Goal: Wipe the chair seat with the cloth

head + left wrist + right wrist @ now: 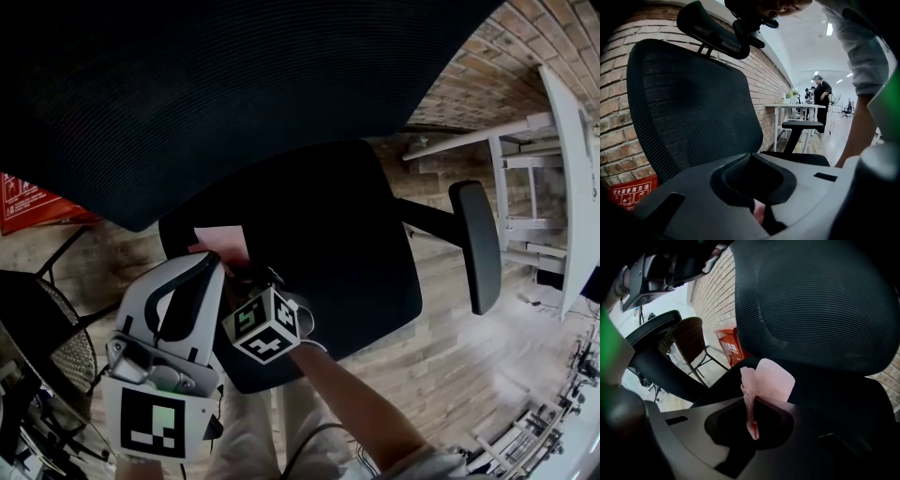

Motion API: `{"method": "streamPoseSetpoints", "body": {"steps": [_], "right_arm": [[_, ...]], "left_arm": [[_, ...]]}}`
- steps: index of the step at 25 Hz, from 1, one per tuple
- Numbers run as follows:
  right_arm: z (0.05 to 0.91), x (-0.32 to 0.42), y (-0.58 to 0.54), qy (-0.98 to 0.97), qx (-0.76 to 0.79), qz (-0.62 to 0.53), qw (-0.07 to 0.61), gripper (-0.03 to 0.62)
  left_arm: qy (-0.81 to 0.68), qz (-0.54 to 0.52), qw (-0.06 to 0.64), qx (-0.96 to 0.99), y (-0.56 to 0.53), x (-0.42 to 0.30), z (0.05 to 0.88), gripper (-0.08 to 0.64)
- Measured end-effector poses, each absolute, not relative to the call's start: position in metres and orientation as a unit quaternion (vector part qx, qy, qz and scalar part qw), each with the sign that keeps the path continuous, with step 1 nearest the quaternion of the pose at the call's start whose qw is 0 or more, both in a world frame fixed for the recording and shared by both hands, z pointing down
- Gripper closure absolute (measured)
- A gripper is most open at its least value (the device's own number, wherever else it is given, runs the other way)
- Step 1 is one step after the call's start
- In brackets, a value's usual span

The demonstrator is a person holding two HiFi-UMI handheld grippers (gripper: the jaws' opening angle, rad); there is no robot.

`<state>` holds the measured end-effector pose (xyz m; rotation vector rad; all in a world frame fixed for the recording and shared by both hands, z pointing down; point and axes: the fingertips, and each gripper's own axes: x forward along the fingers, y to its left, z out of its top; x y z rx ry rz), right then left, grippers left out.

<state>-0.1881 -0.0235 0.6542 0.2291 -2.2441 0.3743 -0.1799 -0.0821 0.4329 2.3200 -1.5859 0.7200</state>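
The black office chair's seat [347, 244] fills the middle of the head view, under its mesh backrest [216, 84]. A pink cloth [223, 241] lies at the seat's left rear part. My left gripper [211, 262], a grey body with a square marker, reaches the cloth from below. My right gripper's marker cube [263, 326] sits just right of it; its jaws are hidden there. In the right gripper view my right gripper [752, 427] is shut on the cloth [771, 380], which stands up folded. In the left gripper view my left gripper [759, 213] pinches a pink sliver of the cloth [758, 210].
The right armrest [476, 244] juts out beside the seat. A dark wicker chair [56, 347] stands at the left, near a red sign [28, 202] on the brick wall. A white desk [572, 159] is at the right. A person [821, 93] stands far off by the desks.
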Motion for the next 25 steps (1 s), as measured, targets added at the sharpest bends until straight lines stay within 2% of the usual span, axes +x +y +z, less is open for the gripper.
{"method": "streamPoseSetpoints", "body": {"steps": [10,25], "right_arm": [[0.653,-0.134,-0.055,-0.879,0.150,0.139,0.430,0.535],[0.655,0.022,-0.140,-0.819,0.313,0.155,0.456,0.535]], "left_arm": [[-0.533,0.249,0.119,0.800,-0.080,-0.167,0.429,0.541],[-0.496,0.252,0.100,0.825,-0.083,-0.117,0.427,0.541]]}}
